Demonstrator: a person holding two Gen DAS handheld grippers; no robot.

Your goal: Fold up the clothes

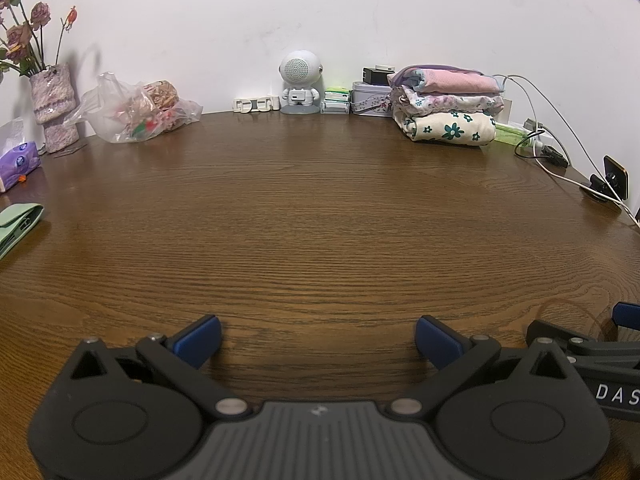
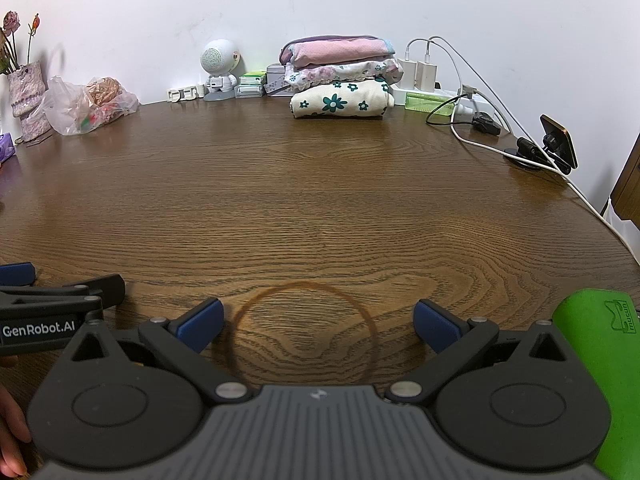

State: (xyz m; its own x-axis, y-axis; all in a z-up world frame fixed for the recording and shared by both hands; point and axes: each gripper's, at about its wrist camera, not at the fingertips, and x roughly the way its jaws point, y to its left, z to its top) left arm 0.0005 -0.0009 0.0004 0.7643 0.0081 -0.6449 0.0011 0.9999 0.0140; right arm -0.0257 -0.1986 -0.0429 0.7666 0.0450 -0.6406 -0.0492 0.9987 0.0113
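Observation:
A stack of three folded garments (image 1: 448, 106) rests at the back right of the wooden table (image 1: 320, 220): a cream one with teal flowers at the bottom, a pale floral one in the middle, a pink one on top. In the right wrist view the same stack (image 2: 340, 80) sits at the back centre. My left gripper (image 1: 318, 342) is open low over the near table edge, nothing between its blue pads. My right gripper (image 2: 318, 326) is open too, over a dark ring stain (image 2: 304, 332) on the table (image 2: 320, 200). No unfolded garment is in view.
A plastic bag (image 1: 132, 114), a vase of dried flowers (image 1: 54, 108) and a small robot-shaped speaker (image 1: 300, 82) line the back. Chargers and cables (image 2: 460, 92) and a phone stand (image 2: 556, 148) sit at the right. A green case (image 2: 604, 360) lies near right; a pale green item (image 1: 18, 226) at left.

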